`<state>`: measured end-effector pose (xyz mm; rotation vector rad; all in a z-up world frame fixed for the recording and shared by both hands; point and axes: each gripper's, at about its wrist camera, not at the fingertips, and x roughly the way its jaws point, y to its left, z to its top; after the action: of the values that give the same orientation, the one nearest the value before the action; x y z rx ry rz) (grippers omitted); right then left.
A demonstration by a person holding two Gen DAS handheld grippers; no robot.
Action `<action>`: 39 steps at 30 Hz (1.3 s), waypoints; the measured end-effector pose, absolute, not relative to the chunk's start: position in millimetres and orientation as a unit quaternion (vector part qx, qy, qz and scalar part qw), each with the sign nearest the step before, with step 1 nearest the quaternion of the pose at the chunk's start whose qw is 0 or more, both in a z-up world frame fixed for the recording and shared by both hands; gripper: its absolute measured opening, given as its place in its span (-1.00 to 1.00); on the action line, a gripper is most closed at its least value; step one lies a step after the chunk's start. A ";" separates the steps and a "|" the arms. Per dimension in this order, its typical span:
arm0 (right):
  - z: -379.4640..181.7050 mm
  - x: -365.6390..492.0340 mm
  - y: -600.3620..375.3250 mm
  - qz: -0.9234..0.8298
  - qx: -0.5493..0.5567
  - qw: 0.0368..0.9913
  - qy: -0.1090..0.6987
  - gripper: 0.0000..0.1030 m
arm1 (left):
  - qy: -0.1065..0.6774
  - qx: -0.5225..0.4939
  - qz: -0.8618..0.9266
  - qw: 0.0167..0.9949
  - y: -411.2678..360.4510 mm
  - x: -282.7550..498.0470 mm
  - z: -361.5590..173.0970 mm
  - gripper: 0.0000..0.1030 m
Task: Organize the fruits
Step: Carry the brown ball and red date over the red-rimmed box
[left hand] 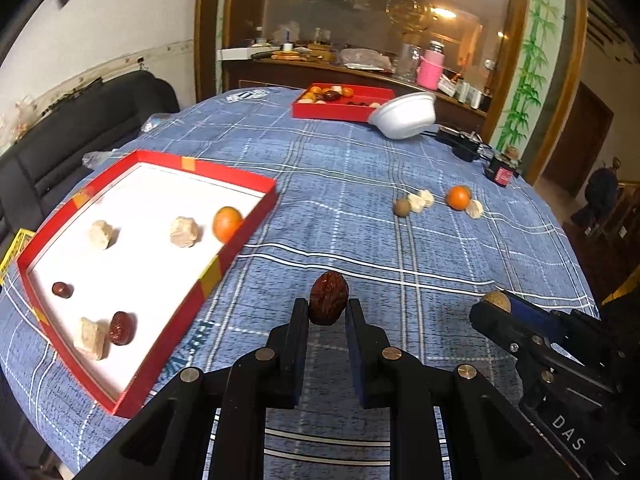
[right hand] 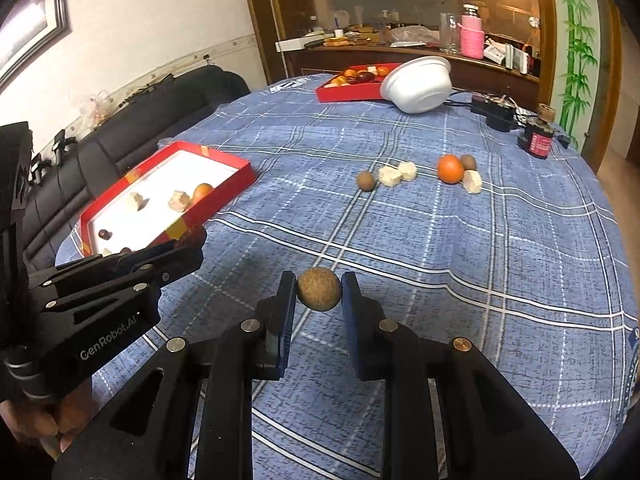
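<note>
- Your left gripper (left hand: 329,305) is clamped on a wrinkled red date (left hand: 329,298), pinched only at the fingertips; a jolt could make it slip onto the cloth (left hand: 360,200)
- Your right gripper (right hand: 319,291) is clamped on a round brown fruit (right hand: 319,289), which could roll out
- The near red tray (left hand: 244,236) lies ahead to your left; its raised rim could catch the date
- Loose fruit (left hand: 458,197) waits farther off

You have two red trays: the near one (left hand: 244,236) at ten o'clock, the far one (left hand: 332,114) at twelve. Two grippers hold one fruit each. The near tray holds three pale chunks, one orange, two dark fruits. Loose at one o'clock: three pale chunks, one orange, two brown balls.
</note>
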<state>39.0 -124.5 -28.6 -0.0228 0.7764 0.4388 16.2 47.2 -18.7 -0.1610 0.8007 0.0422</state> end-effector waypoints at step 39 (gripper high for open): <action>-11.5 83.9 45.6 0.349 -0.065 0.862 0.362 -0.57 | 0.380 -0.162 0.200 0.888 240.8 28.3 -21.8 -0.66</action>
<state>83.9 45.6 -11.5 -0.1371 0.7597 0.7328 28.3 240.8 -21.8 -0.3367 0.7905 0.4160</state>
